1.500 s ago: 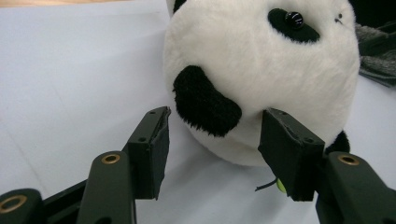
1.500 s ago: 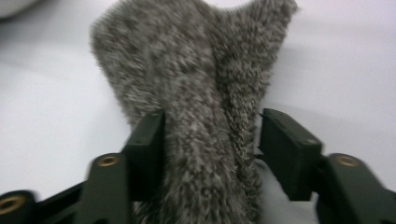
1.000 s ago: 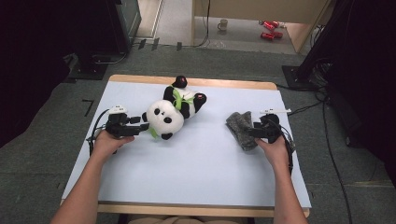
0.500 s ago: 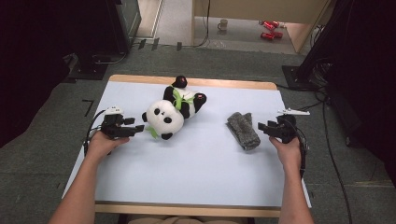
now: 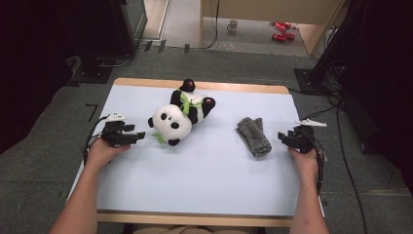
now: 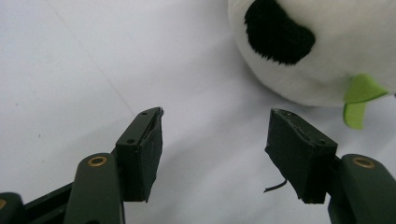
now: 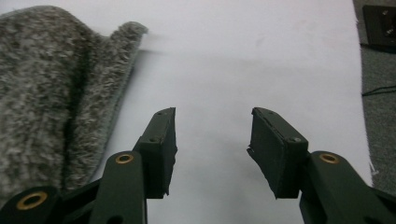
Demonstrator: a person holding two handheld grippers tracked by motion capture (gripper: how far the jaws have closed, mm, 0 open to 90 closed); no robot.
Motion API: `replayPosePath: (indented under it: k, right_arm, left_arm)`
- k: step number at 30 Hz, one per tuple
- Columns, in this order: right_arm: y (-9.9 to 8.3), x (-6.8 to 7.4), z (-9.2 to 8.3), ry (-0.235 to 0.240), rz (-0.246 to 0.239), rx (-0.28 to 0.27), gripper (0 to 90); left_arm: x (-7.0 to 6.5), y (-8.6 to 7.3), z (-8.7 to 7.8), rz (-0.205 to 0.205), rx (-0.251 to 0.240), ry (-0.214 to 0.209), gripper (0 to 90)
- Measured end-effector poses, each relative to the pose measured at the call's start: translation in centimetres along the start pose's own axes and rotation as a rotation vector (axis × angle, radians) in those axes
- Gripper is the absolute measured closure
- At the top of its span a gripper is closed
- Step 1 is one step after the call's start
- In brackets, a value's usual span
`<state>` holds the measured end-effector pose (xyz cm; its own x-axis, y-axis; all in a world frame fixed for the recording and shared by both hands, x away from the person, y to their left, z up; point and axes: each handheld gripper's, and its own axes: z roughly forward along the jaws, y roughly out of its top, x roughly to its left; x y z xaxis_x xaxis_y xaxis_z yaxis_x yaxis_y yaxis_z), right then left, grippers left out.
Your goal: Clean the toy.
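A black-and-white panda plush point(image 5: 178, 117) with a green leaf lies on the white table point(image 5: 204, 180), left of centre. My left gripper point(image 5: 140, 136) stands open just left of its head, apart from it. In the left gripper view the gripper point(image 6: 215, 116) has nothing between its jaws and the panda's head point(image 6: 322, 51) is at the upper right. A folded grey fuzzy cloth point(image 5: 253, 136) lies right of centre. My right gripper point(image 5: 281, 138) sits to its right, open. Its jaws have just been closing with nothing between them point(image 7: 212, 112), and the cloth point(image 7: 46, 93) lies to their left.
The table's wooden far edge point(image 5: 234, 87) runs behind the panda. Cables point(image 5: 341, 146) trail over the grey floor to the right. Black equipment point(image 5: 112, 29) stands at the back left. A mug point(image 5: 233, 25) and red items point(image 5: 281, 30) lie on the floor far behind.
My right gripper has let go of the grey cloth and drawn away to the right, its jaws narrower. The left gripper has stayed beside the panda's head.
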<state>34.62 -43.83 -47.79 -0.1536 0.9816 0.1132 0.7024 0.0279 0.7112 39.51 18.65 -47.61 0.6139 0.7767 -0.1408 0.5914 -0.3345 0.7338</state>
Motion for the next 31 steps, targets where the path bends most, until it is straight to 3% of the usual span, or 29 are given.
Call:
replayPosePath:
  k: [6, 9, 19, 31]
  right_arm:
    - [-0.6, -0.5, 0.8, -0.063, 0.005, 0.022, 49.4]
    - [-0.7, -0.4, 1.2, -0.095, -0.015, 0.033, 48.8]
    - [-1.3, -0.3, 1.6, -0.099, -0.008, -0.024, 44.1]
    - [-1.7, -0.2, 1.7, -0.095, -0.009, -0.049, 41.3]
  left_arm:
    - [0.5, -0.6, 0.3, -0.010, 0.041, 0.067, 35.9]
    - [0.8, -1.0, 0.3, -0.018, 0.045, 0.067, 35.6]
    - [0.6, -1.4, 0.4, 0.038, 0.035, 0.082, 35.0]
    - [0.5, -1.8, 0.4, 0.054, 0.011, 0.079, 32.1]
